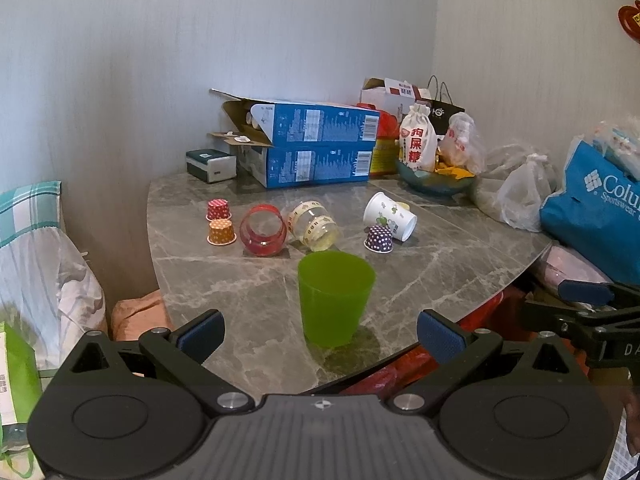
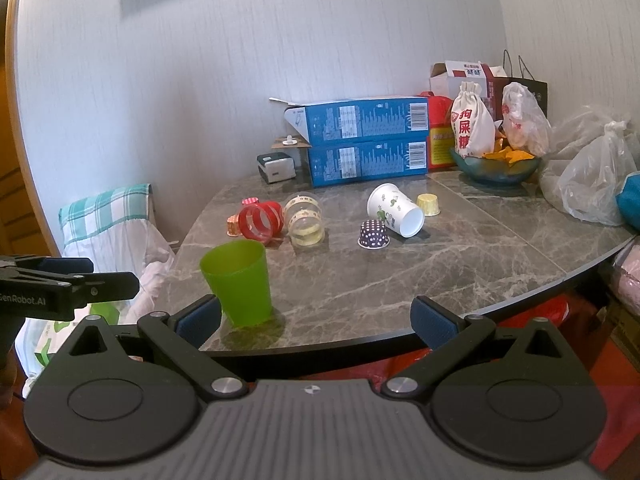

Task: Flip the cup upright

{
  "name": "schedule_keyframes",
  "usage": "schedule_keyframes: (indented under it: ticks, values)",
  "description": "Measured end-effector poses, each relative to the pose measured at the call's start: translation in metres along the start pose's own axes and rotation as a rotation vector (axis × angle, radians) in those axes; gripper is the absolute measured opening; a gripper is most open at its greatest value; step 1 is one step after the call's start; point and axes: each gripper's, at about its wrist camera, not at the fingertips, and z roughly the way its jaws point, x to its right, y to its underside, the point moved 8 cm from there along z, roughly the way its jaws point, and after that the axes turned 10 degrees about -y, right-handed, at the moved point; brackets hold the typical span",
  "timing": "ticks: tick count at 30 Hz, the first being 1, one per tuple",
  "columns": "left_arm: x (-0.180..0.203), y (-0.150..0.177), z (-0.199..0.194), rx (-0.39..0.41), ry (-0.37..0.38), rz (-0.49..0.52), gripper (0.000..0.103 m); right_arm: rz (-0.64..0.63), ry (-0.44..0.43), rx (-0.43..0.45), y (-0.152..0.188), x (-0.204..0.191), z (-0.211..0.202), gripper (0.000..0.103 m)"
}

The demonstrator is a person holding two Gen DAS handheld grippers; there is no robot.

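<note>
A green plastic cup (image 1: 335,298) stands upright near the front edge of the grey marble table (image 1: 460,264); it also shows in the right wrist view (image 2: 239,282). Behind it a red cup (image 1: 263,231), a clear cup with yellow bands (image 1: 314,225) and a white paper cup (image 1: 390,216) lie on their sides. My left gripper (image 1: 320,336) is open and empty, just in front of the green cup. My right gripper (image 2: 316,322) is open and empty at the table's front edge, right of the green cup.
Small dotted paper cups stand upside down: red (image 1: 218,209), orange (image 1: 221,232), purple (image 1: 378,239), yellow (image 2: 427,204). Blue boxes (image 1: 316,146), a bowl of snacks (image 1: 436,178), plastic bags (image 1: 520,192) and a blue bag (image 1: 600,208) crowd the back and right. A chair (image 2: 112,224) stands left.
</note>
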Motion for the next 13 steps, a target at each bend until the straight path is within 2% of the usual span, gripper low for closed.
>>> schedule_keyframes:
  ticks: [7,13]
  values:
    - [0.0016,0.0011,0.0008,0.000,-0.002,-0.003,0.103,0.002,-0.001,-0.003,0.0008,-0.0001,0.0008,0.102]
    - [0.0012,-0.0037,0.0020,0.041,0.016,-0.010,0.103,-0.001,0.003,-0.003,0.0016,0.0026,0.0042,0.102]
